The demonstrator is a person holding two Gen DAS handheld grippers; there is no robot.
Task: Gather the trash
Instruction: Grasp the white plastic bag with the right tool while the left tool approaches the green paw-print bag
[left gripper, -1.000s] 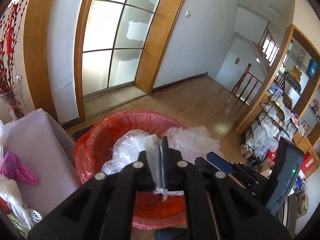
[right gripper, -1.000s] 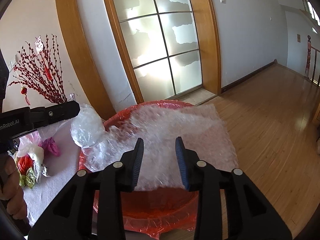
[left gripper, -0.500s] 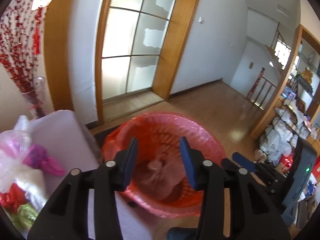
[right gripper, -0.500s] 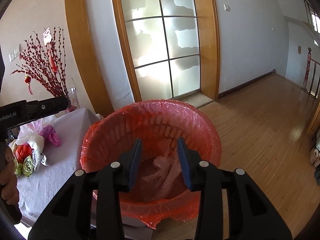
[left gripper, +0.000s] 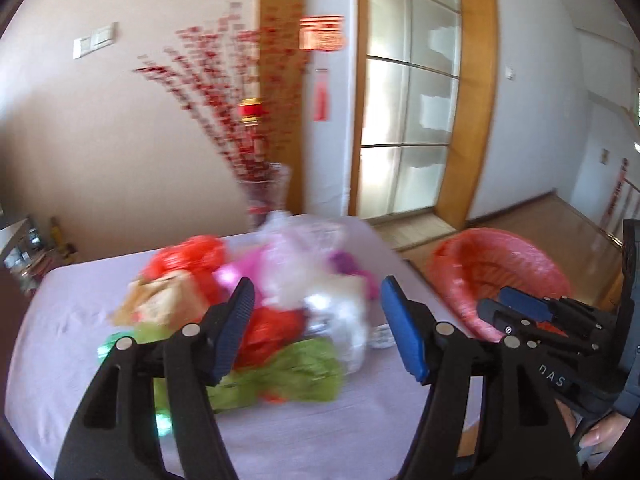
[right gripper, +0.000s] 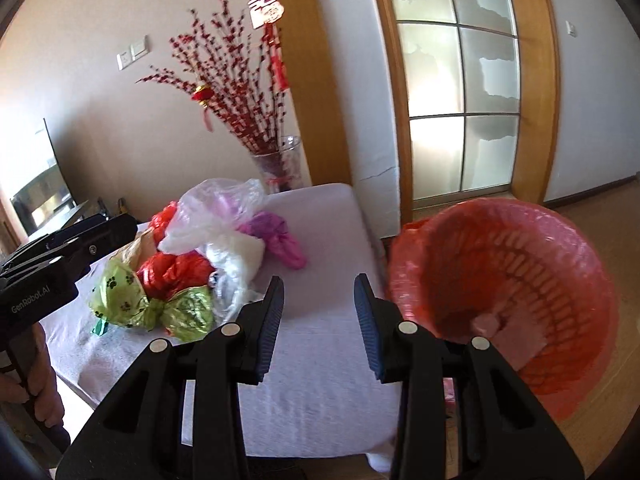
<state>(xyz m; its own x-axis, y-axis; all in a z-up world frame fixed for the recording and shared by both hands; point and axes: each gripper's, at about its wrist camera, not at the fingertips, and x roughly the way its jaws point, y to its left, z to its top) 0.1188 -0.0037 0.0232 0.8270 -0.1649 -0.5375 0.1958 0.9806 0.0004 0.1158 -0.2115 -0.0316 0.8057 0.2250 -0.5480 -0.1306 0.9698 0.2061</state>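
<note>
- The left tongs [left gripper: 316,328] have just been spreading their jaws, which stand wide with nothing between them, aimed at the trash.
- The right tongs [right gripper: 318,322] are partly parted and empty, over bare bench [right gripper: 320,380] cloth.
- A heap of crumpled bags [right gripper: 200,264], clear, red, green and purple, lies on the bench.
- The red-lined trash basket [right gripper: 500,280] stands just beside the bench's end, with pale plastic in its bottom.
- A vase of red branches [right gripper: 276,164] stands at the bench's far corner.
</note>
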